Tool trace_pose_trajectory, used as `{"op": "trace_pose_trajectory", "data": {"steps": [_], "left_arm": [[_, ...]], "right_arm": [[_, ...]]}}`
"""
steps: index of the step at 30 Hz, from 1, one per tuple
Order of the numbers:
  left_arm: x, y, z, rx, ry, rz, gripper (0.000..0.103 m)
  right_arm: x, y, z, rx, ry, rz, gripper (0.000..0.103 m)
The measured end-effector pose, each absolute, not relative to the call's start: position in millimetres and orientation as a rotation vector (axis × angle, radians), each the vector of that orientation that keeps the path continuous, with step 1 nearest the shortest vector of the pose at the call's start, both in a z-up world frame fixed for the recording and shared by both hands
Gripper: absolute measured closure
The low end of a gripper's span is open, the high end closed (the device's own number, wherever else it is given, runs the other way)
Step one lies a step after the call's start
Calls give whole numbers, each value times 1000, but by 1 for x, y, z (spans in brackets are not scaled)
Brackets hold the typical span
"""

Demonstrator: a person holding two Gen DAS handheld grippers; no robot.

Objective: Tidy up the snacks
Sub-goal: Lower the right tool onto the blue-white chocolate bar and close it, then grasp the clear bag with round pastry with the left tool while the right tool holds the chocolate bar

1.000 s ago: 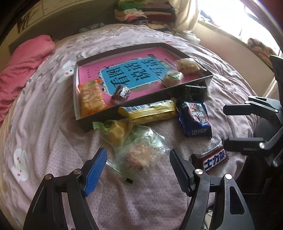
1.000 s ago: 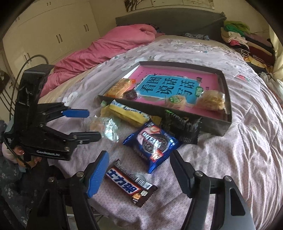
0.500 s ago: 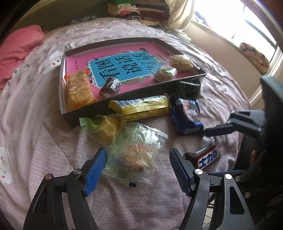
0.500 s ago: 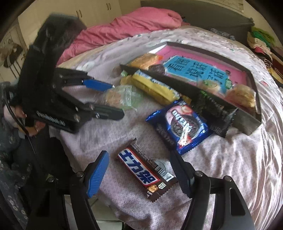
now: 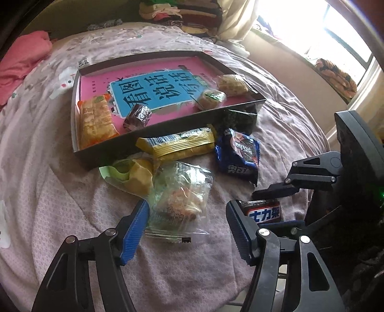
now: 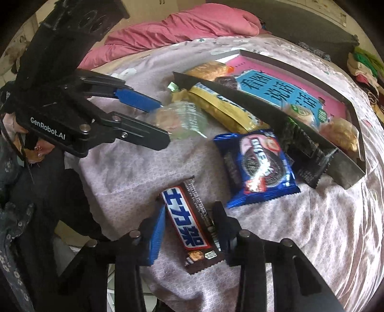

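A dark box lid (image 5: pixel 153 136) with a pink and blue book in it holds several wrapped snacks. In front of it on the bed lie a yellow bar (image 5: pixel 177 144), a blue Oreo pack (image 5: pixel 238 153), a green-yellow pack (image 5: pixel 129 172), a clear cookie bag (image 5: pixel 182 199) and a brown Snickers bar (image 6: pixel 189 228). My left gripper (image 5: pixel 187 228) is open, its fingers on either side of the clear cookie bag's near end. My right gripper (image 6: pixel 189 230) has closed around the Snickers bar, both fingers against its sides.
A pink quilt (image 6: pixel 182 26) lies at the bed's head. Folded clothes (image 5: pixel 182 12) are stacked at the far side by the window. The bed edge is just below both grippers. A black snack pack (image 6: pixel 309 153) leans on the box wall.
Both grippers moved down and forward. The left now straddles the clear cookie bag. The right narrowed from wide open onto the Snickers bar.
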State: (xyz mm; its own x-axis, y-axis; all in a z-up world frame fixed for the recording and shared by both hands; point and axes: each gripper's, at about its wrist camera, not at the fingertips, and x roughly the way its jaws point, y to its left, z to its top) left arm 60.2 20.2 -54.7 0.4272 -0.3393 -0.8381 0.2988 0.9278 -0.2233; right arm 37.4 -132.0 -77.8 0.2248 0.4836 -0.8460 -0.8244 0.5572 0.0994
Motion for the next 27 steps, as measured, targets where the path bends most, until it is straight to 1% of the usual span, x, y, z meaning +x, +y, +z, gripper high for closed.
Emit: {"op": "trace_pose_trajectory", "data": {"steps": [2,5,11,25,26,27], "left_arm": [[60,21,-55,-57,1064,-410,35],[59,24,-54,-77,1069,-423,36],[58,30,-43,-142,1018,-450,36],[77,0,-65,-35,1091,-426,37],[77,-2,-66,-32,1092,-429,38],[78,-4,-67,-23,1093,-426,43]], "right_arm": [[37,-130,-78,-415,978,948,68],[38,-128,-79,-422,984,946,68],[41,-129,-81,-399,994,941,68],[44,-124,-87,-411,999,928,68],[42,-124,-87,-418,994,927,69],[42,-123,-86,-422,990,927,70]]}}
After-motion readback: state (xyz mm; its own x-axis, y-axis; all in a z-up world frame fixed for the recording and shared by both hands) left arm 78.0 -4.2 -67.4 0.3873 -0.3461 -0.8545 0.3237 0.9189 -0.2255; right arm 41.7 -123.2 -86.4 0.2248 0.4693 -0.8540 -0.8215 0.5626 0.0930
